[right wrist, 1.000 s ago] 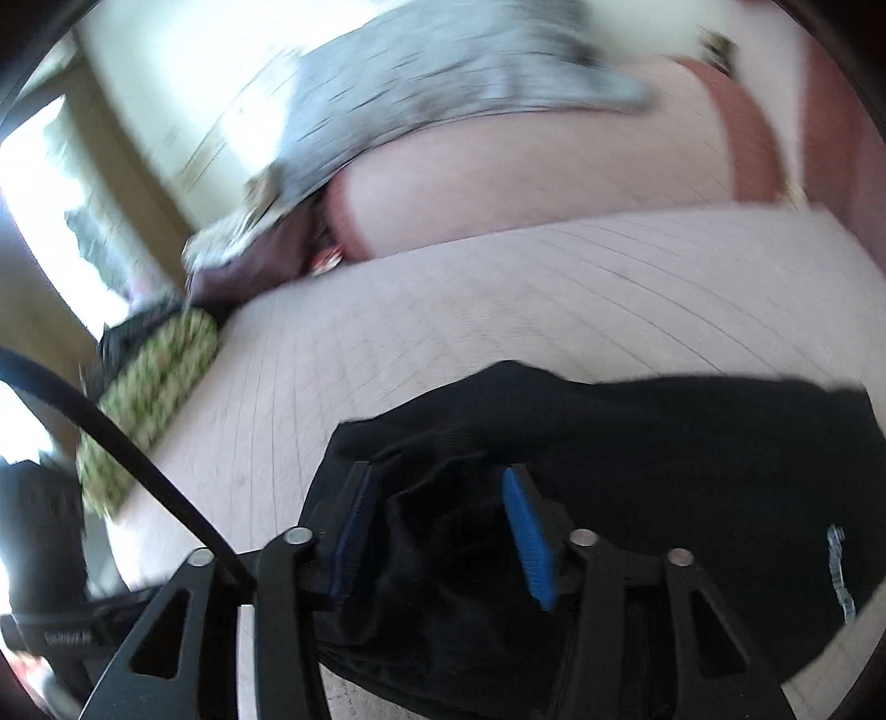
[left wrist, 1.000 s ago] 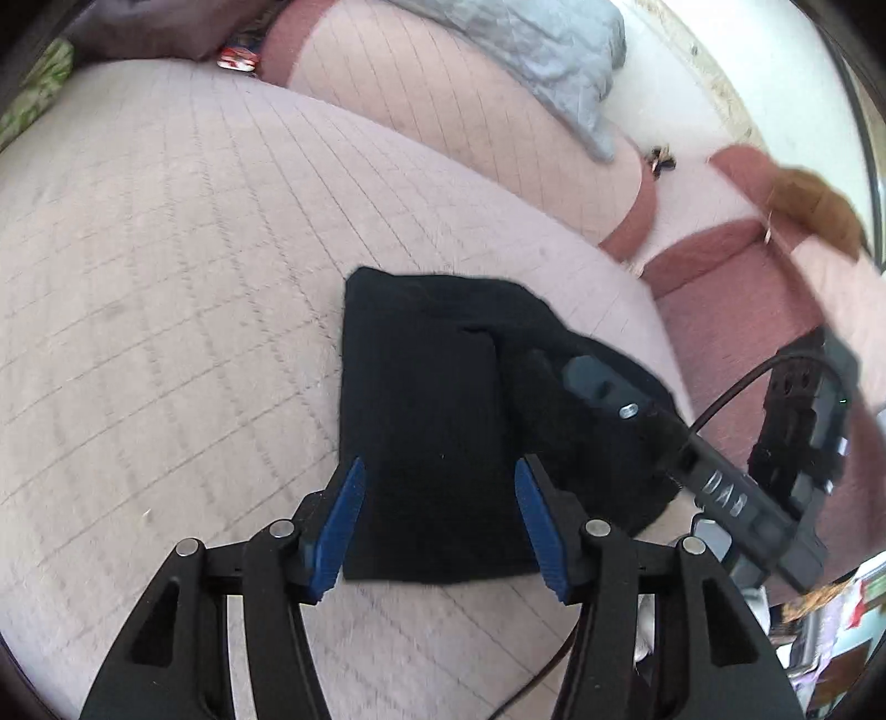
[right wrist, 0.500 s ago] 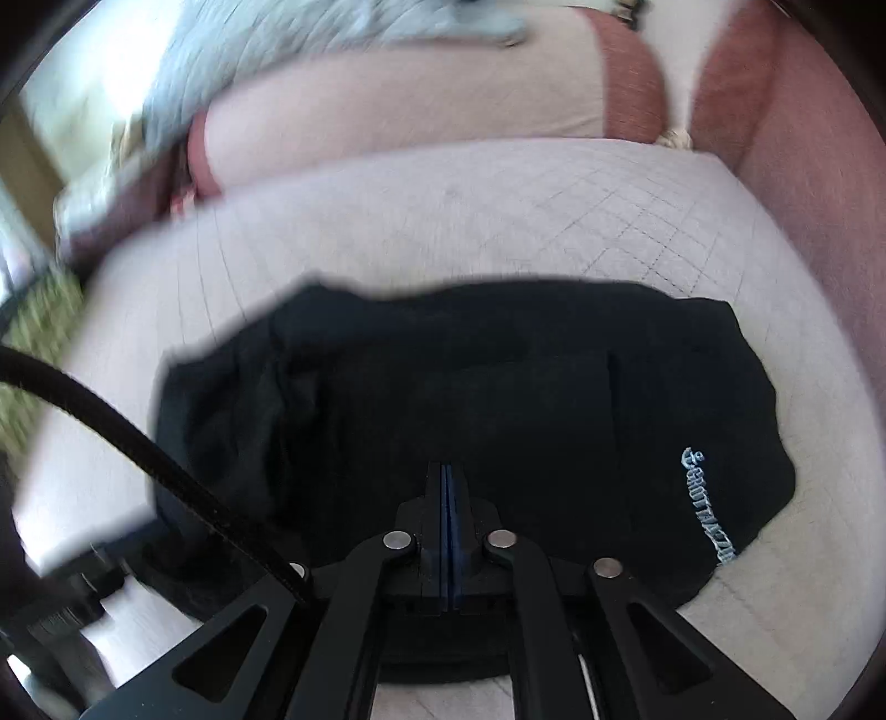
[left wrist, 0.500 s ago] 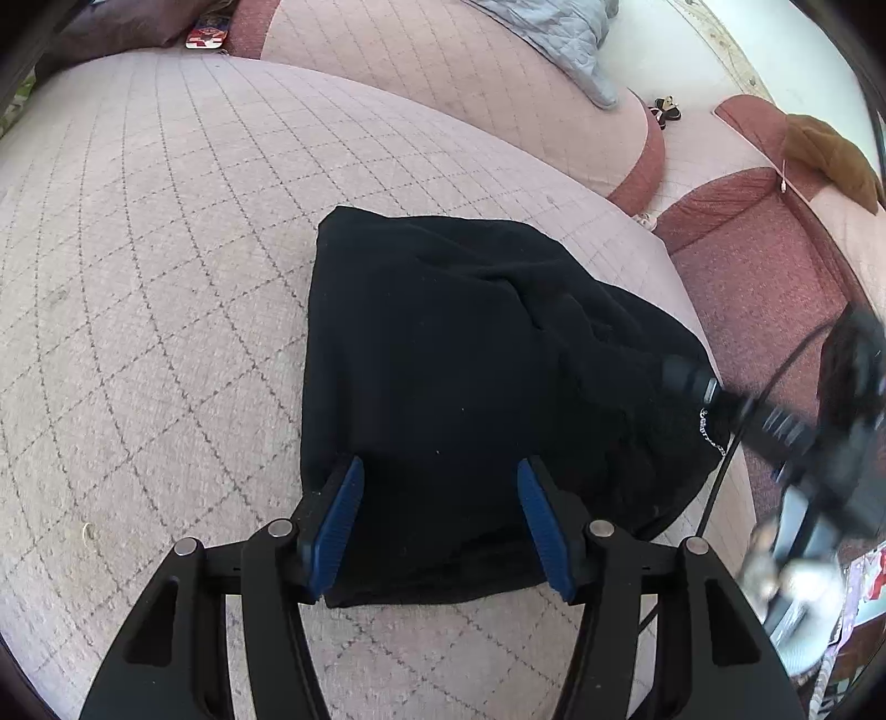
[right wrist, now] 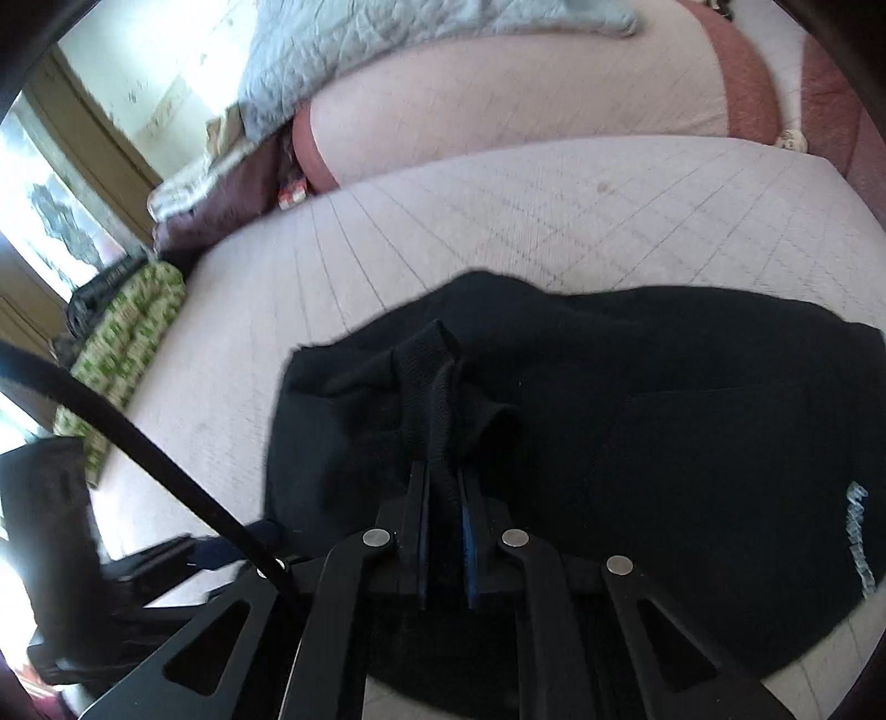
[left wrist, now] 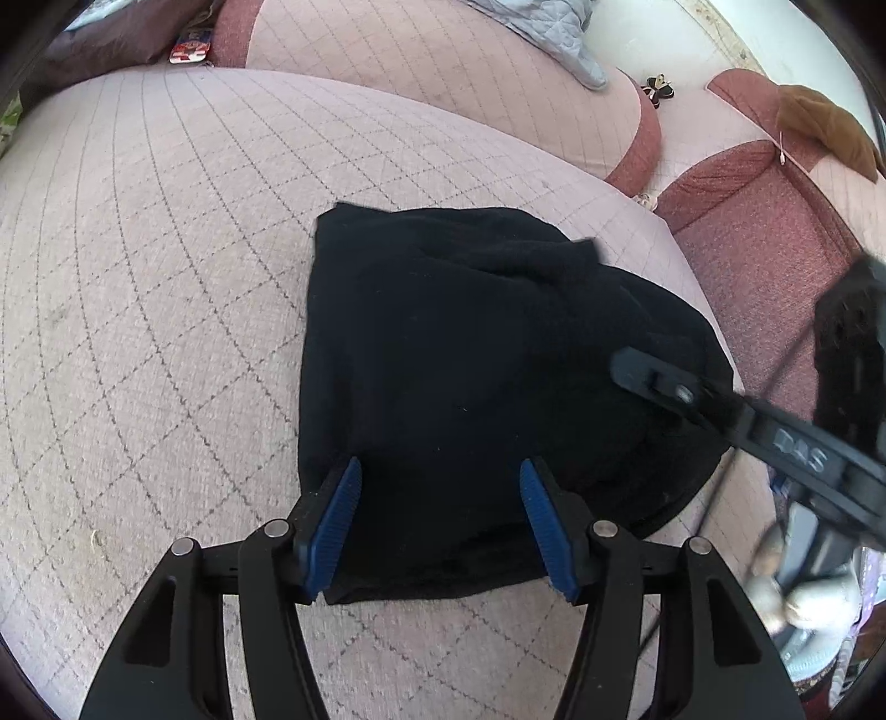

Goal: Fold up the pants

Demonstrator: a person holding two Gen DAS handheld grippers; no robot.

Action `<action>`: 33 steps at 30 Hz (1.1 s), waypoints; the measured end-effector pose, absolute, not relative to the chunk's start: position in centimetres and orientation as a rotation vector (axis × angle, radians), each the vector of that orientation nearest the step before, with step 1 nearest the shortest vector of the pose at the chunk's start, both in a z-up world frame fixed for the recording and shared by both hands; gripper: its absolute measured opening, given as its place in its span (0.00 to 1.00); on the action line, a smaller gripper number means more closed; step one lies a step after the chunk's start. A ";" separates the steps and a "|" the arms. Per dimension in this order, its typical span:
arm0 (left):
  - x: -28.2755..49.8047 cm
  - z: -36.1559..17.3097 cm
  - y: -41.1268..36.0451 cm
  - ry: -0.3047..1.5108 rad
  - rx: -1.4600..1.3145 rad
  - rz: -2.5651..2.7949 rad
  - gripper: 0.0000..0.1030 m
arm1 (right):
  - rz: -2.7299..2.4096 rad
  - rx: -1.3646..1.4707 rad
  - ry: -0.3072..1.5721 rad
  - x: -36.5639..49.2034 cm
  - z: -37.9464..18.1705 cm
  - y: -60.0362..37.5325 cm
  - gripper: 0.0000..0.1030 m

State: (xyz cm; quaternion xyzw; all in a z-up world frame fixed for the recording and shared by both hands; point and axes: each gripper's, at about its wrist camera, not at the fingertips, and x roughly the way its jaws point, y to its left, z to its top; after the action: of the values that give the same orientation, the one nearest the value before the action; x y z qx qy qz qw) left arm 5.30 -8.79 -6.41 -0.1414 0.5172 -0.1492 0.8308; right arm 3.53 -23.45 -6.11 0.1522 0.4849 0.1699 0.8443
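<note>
The black pants [left wrist: 470, 354] lie in a soft, lumpy, folded pile on the pink quilted sofa seat [left wrist: 166, 277], which has thin lines sewn across it in a diamond pattern. The left gripper [left wrist: 440, 520] is spread wide, its blue ribbed pads over the near edge of the cloth and not pinching it. The right gripper [right wrist: 443, 520] is almost closed and squeezes a bunched-up fold of the pants [right wrist: 609, 432]. A gray quilted blanket [right wrist: 387, 44] hangs over the round back cushion [right wrist: 526, 122].
</note>
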 end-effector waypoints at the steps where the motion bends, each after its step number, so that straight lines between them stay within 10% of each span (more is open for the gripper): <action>1: 5.1 -6.4 -8.7 1.099 -0.296 -0.321 0.57 | 0.355 0.335 1.034 2.7 -6.0 -23.8 0.10; 21: 3.0 -5.4 -8.5 1.092 -0.279 -0.309 0.57 | 0.574 0.653 0.914 6.8 -5.4 -23.6 0.48; 24: 3.8 -6.0 -9.4 1.117 -0.237 -0.293 0.57 | 0.512 0.691 0.998 9.1 -8.3 -23.9 0.48; 26: 3.9 -6.2 -9.7 1.120 -0.227 -0.280 0.57 | 0.356 0.754 1.004 9.4 -9.6 -26.1 0.28; 33: 2.6 -3.7 -10.5 1.084 -0.137 -0.250 0.58 | 0.110 0.797 0.831 7.2 -5.7 -32.0 0.47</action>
State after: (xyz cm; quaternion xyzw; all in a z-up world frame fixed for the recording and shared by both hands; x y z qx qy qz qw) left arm 2.63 -10.46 -3.67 -0.0651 0.5139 -0.1185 0.8471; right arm 7.18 -32.04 -5.71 0.3767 0.3927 0.0520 0.8373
